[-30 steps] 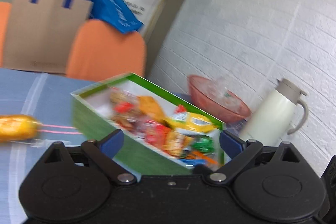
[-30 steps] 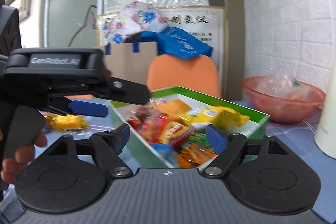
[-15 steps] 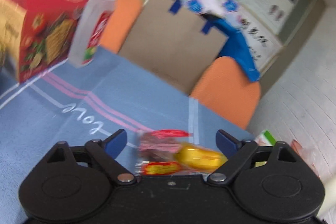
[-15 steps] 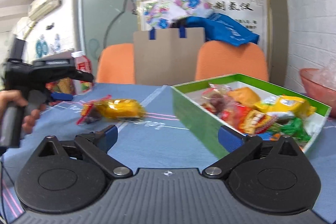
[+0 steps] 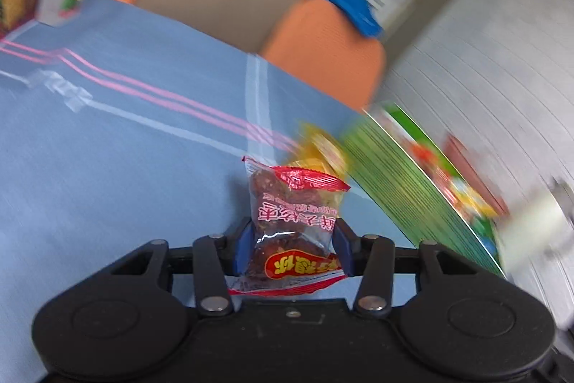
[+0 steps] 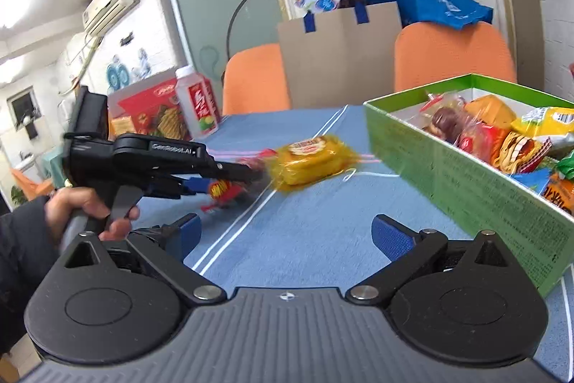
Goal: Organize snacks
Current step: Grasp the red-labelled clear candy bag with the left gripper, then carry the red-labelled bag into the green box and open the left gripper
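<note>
A clear and red snack packet (image 5: pixel 294 203) stands between the blue pads of my left gripper (image 5: pixel 292 239), whose jaws are closing and press on its sides. Just beyond it a yellow wrapped snack (image 5: pixel 319 150) lies on the blue tablecloth (image 5: pixel 125 168). The green box (image 5: pixel 412 196) of mixed snacks is to the right, blurred. In the right wrist view the left gripper (image 6: pixel 229 180) reaches in from the left, with the red packet (image 6: pixel 224 191) at its tips beside the yellow snack (image 6: pixel 308 160). My right gripper (image 6: pixel 287 236) hangs open and empty in front of the green box (image 6: pixel 448 168).
A red cracker box (image 6: pixel 150 110) and a white and red bottle (image 6: pixel 195 107) stand at the table's far left. Two orange chairs (image 6: pixel 256 78) and a brown paper bag (image 6: pixel 340 53) are behind the table. A hand (image 6: pixel 82 211) holds the left gripper's handle.
My left gripper has swung from the green box to the red packet, come down on it and narrowed its jaws around it. The right gripper stayed open and turned left.
</note>
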`<state>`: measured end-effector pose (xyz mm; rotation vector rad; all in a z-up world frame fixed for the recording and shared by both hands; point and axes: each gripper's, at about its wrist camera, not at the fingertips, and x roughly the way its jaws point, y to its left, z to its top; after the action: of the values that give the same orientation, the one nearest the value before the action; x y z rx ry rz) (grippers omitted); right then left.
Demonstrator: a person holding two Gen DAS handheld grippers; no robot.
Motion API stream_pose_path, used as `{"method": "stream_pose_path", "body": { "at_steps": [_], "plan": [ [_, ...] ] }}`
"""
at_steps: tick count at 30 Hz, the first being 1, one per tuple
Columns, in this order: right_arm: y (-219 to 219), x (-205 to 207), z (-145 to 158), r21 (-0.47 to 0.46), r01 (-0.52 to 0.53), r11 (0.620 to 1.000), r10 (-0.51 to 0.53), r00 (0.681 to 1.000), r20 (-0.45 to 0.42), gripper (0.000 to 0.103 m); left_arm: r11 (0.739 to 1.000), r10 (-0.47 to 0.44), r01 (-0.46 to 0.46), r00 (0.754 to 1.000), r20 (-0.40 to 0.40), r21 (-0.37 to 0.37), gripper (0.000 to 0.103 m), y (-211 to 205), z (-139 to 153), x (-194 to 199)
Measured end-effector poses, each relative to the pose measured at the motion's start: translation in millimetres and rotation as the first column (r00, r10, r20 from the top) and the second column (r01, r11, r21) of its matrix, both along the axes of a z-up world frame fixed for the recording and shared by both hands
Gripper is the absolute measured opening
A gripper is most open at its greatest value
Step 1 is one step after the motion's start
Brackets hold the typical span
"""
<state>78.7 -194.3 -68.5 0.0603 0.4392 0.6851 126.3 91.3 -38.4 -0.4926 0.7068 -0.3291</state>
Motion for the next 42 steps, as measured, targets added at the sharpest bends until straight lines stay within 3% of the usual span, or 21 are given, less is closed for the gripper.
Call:
{"method": "stream_pose_path", "body": {
  "at_steps": [2,3,5,10,17,28,29,30,31,34,42],
  "plan": [
    [5,-3,-3,-0.032,-0.001,0.999,0.001,1.0,-0.014,0.103,0.999,-0.037,0.037,0.999,0.011,0.005,0.075,-15,1,-13],
    [7,-3,-5,-0.042,0.0,0.999,-0.001,1.0,-0.028,0.103,0.999,-0.043,0.043,0.999,0.026,0.008,0.089,-20,2,-22],
    [6,-4,-8,-0.038,0.001,0.999,-0.003,0.999,-0.054,0.103,0.999,-0.039,0.039,0.998,0.039,-0.005,0.103,-19,6,-31],
    [12,2,-14,0.032,-0.024,0.999,0.029,0.99,-0.141,0.103,0.998,-0.013,0.014,1.0,0.022,-0.06,0.103,-6,8,-35],
    [38,14,-17,0.023,-0.057,0.998,0.06,0.983,-0.174,0.103,0.995,-0.017,0.015,1.0,-0.019,-0.099,0.099,-4,4,-26],
    [45,36,-16,0.059,-0.019,0.998,0.03,0.979,-0.2,0.103,0.989,0.014,-0.019,0.999,-0.035,-0.147,0.103,6,-1,-14],
    [47,39,-17,0.056,-0.019,0.998,0.03,0.979,-0.199,0.094,0.99,0.013,-0.018,0.999,-0.037,-0.142,0.102,5,-3,-12],
    [48,40,-19,0.061,-0.03,0.998,0.041,0.98,-0.197,0.087,0.99,0.008,-0.013,0.999,-0.037,-0.14,0.083,3,-5,-11],
    [47,40,-20,0.073,-0.039,0.997,0.053,0.979,-0.196,0.077,0.989,0.0,-0.005,0.999,-0.037,-0.148,0.08,2,-7,-10],
    [43,35,-19,0.081,-0.051,0.995,0.065,0.982,-0.177,0.061,0.992,-0.003,0.0,1.0,-0.025,-0.13,0.077,-3,-4,-15],
    [20,13,10,0.118,-0.015,0.993,0.021,0.999,-0.048,0.057,0.992,-0.044,0.055,0.995,0.094,-0.116,0.076,-30,35,-22]
  ]
}}
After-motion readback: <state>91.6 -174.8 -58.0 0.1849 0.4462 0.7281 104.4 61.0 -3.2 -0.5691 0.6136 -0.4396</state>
